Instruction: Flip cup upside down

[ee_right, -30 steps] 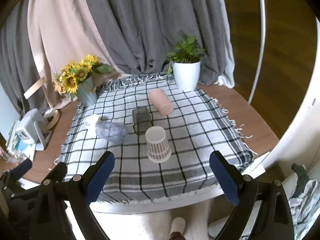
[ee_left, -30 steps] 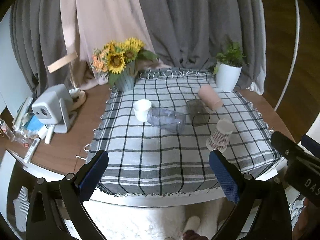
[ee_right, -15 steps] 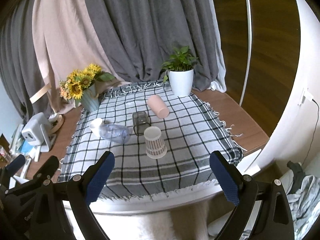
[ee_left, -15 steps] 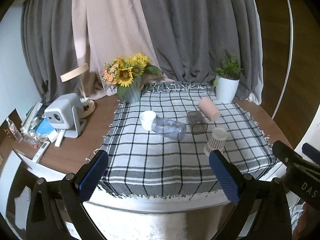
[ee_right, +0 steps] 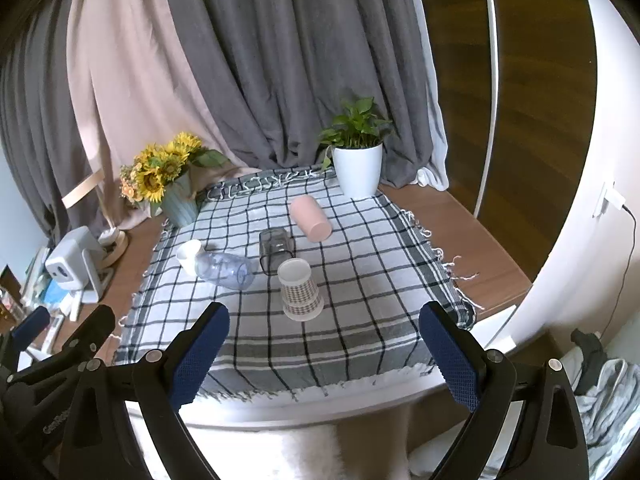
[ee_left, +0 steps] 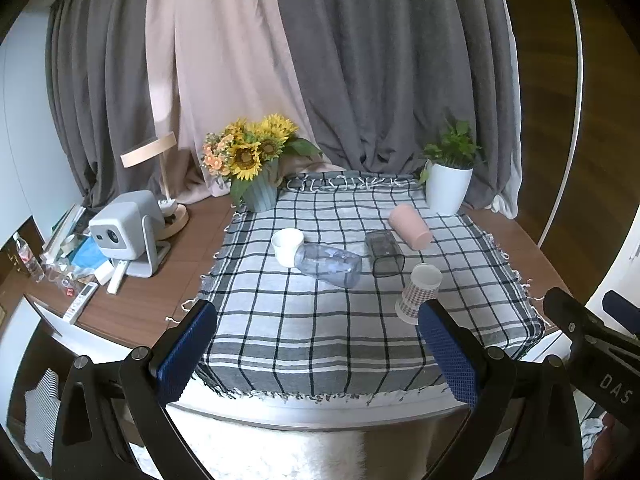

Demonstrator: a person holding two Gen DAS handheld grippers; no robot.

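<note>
Both grippers, left gripper [ee_left: 316, 346] and right gripper [ee_right: 324, 350], are hanging open-fingered and empty short of the bench [ee_right: 460, 232] (patterned cup [ee_right: 300, 290] already standing inverted), so the next move appears to be choosing another cup.

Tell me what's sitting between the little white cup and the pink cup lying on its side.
Two things: the clear plastic bottle on its side, touching the white cup, then the dark see-through cup lying beside the pink cup. The left wrist view shows it best.

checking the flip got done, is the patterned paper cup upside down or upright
Upside down. The patterned paper cup stands with its wide rim on the checked cloth and its narrow closed base on top.
</note>
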